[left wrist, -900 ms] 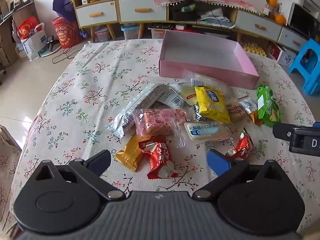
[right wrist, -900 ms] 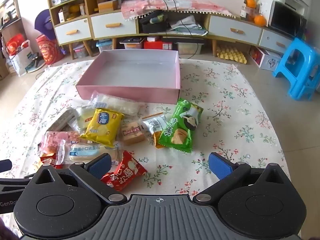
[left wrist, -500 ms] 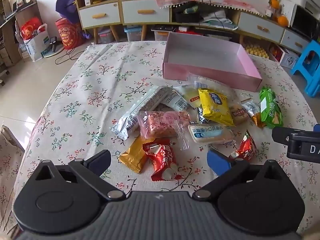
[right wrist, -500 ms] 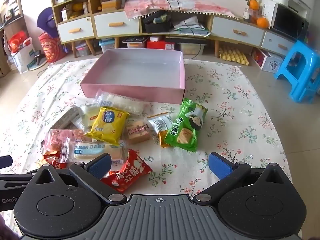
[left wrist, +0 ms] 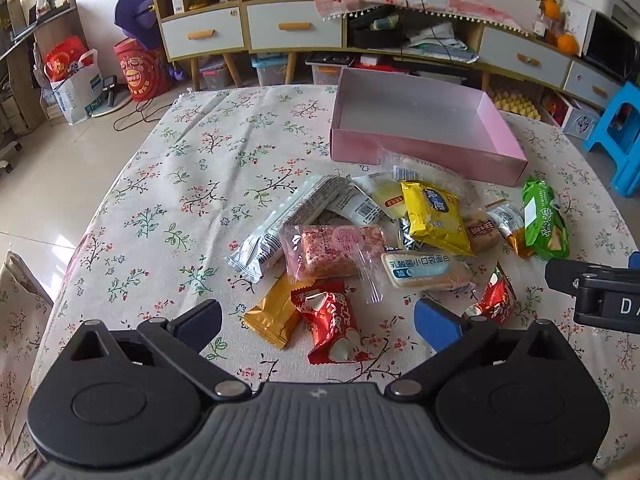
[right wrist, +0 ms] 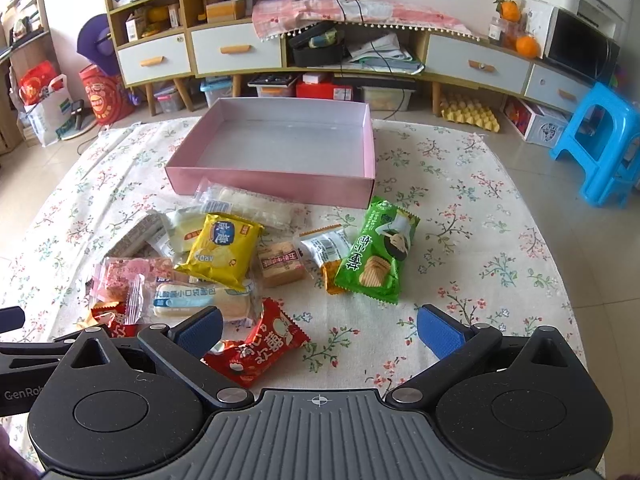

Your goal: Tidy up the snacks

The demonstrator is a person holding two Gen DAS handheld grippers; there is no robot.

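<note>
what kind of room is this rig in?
Most likely a home living room: a wooden sideboard with white drawers, a black microwave, a blue plastic stool, and a floral tablecloth on the table.

Box (right wrist: pixel 280 148) on table (right wrist: pixel 460 240), far side. Snack pile (right wrist: pixel 224 256) in front of box, on tablecloth. Chip bag (right wrist: pixel 376 252) at pile's right end. Cabinets (right wrist: pixel 240 48) behind table; stool (right wrist: pixel 600 140) right.

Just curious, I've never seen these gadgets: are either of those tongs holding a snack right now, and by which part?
Nothing is held. The left tongs and right tongs are both open above the table, with no snack between them.
</note>
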